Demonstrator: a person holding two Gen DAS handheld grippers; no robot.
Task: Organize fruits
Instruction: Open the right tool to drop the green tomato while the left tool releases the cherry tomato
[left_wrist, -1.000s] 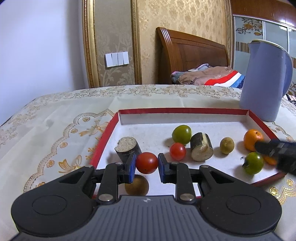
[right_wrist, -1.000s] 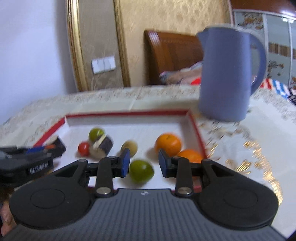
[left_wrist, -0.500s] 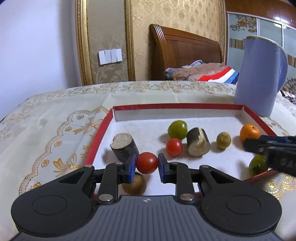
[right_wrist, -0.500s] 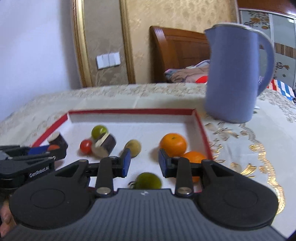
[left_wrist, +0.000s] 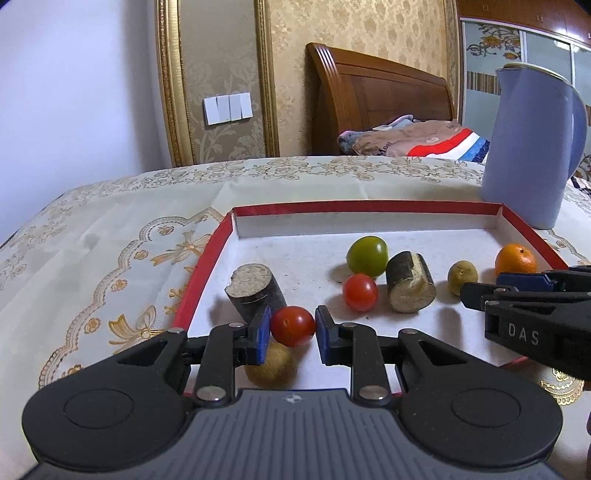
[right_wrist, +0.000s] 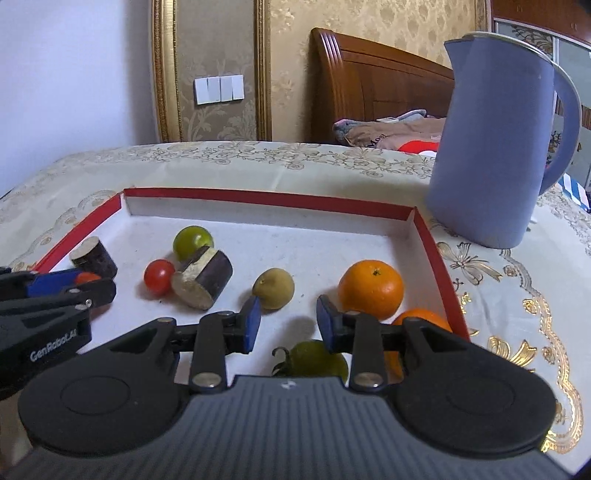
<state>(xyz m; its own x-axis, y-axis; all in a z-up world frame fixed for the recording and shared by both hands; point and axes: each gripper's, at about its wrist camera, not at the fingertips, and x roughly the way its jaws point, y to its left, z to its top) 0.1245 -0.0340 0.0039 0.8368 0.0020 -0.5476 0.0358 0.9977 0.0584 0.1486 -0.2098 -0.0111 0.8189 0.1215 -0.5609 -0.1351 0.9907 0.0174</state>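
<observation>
My left gripper (left_wrist: 291, 328) is shut on a red tomato (left_wrist: 291, 325), held just over the near left part of the red-rimmed white tray (left_wrist: 369, 206). A brownish round fruit (left_wrist: 273, 363) lies beneath it. My right gripper (right_wrist: 288, 325) stands open over the tray's near right, nothing between its blue pads. A green tomato with a stalk (right_wrist: 314, 360) lies below its fingers. Two oranges (right_wrist: 370, 288) (right_wrist: 421, 319) sit to its right. In the tray are also a second red tomato (left_wrist: 360, 292), a green tomato (left_wrist: 367, 252) and a small yellow-green fruit (left_wrist: 462, 277).
Two dark-skinned cut stalk pieces (left_wrist: 255, 288) (left_wrist: 410, 288) lie in the tray. A tall lilac jug (right_wrist: 495, 147) stands on the patterned tablecloth (left_wrist: 110, 258) just beyond the tray's far right corner. A wooden headboard and bedding are behind the table.
My right gripper has moved forward and to the left; the stalked green tomato, seen between its fingers before, now lies under them. The left gripper still holds its red tomato in place.
</observation>
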